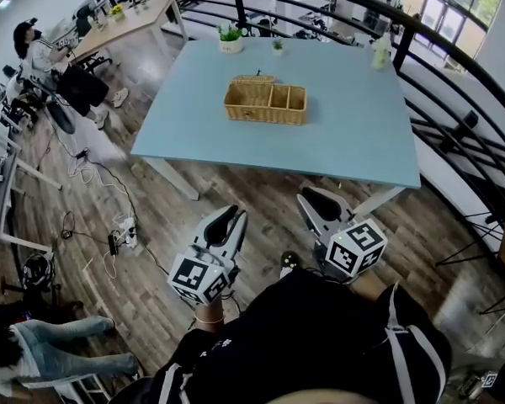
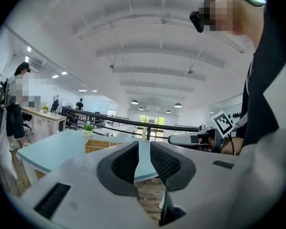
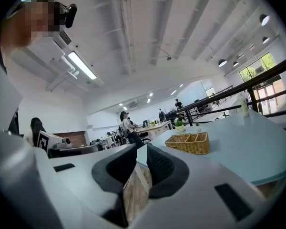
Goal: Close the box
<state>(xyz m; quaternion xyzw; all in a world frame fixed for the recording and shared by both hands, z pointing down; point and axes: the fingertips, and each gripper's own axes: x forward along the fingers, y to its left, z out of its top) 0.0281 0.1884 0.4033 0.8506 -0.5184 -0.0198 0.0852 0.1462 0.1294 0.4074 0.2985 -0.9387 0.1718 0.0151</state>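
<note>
The wicker box [image 1: 265,102] sits near the middle of the pale blue table [image 1: 345,141], a long woven basket split into compartments. At its left end a small woven lid [image 1: 254,80] appears to stand raised behind the rim, though it is too small to tell how it hinges. Nothing has been closed yet, so the task looks to be at its start, in the approach. Both tools hang short of the table's near edge, well apart from the box. The left gripper [image 1: 231,217] has its jaws slightly parted with nothing between them, and the right gripper [image 1: 316,199] is likewise released and empty. The next move probably calls for stepping up to the table, reaching over its near edge, and tipping that lid forward and down.
</note>
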